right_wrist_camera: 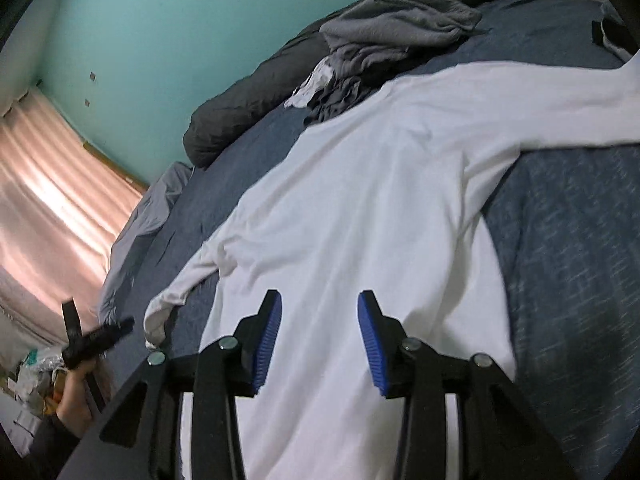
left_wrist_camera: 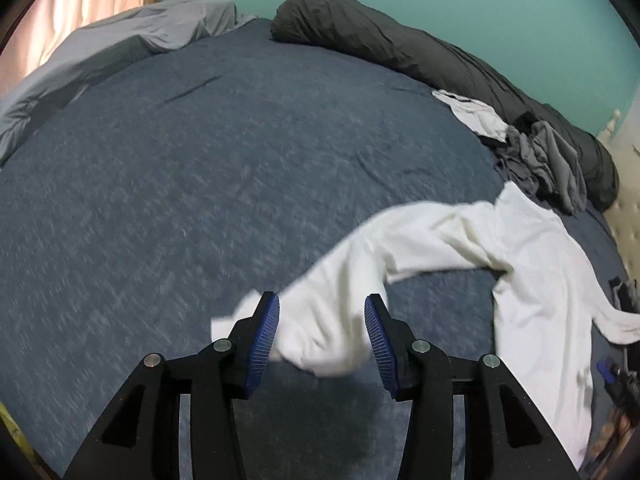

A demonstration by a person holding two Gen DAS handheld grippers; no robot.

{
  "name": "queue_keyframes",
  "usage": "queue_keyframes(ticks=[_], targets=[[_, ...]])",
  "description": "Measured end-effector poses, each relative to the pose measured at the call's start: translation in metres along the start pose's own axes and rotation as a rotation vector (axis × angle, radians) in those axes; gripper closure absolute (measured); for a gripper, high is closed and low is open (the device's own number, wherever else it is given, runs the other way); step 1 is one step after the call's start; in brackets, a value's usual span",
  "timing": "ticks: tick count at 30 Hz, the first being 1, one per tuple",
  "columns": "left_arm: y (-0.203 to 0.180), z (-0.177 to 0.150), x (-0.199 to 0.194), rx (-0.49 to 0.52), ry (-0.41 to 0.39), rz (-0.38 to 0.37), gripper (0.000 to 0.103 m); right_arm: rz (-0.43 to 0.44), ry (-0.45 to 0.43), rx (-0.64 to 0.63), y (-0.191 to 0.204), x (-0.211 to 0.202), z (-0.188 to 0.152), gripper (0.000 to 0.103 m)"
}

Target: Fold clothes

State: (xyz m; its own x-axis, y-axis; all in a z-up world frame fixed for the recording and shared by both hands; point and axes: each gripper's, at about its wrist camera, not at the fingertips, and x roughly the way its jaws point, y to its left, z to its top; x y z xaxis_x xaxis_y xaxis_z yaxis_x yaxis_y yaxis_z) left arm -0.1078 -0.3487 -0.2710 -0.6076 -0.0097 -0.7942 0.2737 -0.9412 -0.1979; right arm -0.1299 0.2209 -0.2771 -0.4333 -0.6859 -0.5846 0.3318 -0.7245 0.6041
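Left wrist view, firstly: left gripper (left_wrist_camera: 322,340) wide open, sleeve end (left_wrist_camera: 320,344) of white long-sleeved shirt (left_wrist_camera: 536,264) between blue pads (left_wrist_camera: 264,340), not pinched. Shirt spread on blue bedcover (left_wrist_camera: 200,180); grey clothes heap (left_wrist_camera: 548,160) beyond.

Right wrist view: right gripper (right_wrist_camera: 320,340) wide open over shirt body (right_wrist_camera: 360,200), holding nothing. Far sleeve (right_wrist_camera: 540,100) outstretched.

Judgement: pinch sleeve near cuff, single layer only, carry flat across body; keep body smooth.
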Motion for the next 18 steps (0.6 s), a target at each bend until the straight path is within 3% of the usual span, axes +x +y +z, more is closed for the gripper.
queue_keyframes(ticks=[4, 9, 13, 18], targets=[[-0.001, 0.009, 0.026, -0.003, 0.048, 0.012, 0.064, 0.000, 0.004, 0.005, -0.005, 0.003, -0.003, 0.063], [-0.011, 0.007, 0.055, 0.034, 0.108, 0.014, 0.093, 0.001, 0.008, 0.012, -0.012, 0.006, -0.008, 0.063], [-0.026, -0.006, 0.064, 0.085, 0.140, -0.011, 0.099, 0.001, 0.012, 0.017, -0.017, 0.009, -0.011, 0.063], [-0.044, -0.029, 0.075, 0.169, 0.211, -0.037, 0.100, 0.002, 0.018, 0.021, -0.017, 0.011, -0.014, 0.063]])
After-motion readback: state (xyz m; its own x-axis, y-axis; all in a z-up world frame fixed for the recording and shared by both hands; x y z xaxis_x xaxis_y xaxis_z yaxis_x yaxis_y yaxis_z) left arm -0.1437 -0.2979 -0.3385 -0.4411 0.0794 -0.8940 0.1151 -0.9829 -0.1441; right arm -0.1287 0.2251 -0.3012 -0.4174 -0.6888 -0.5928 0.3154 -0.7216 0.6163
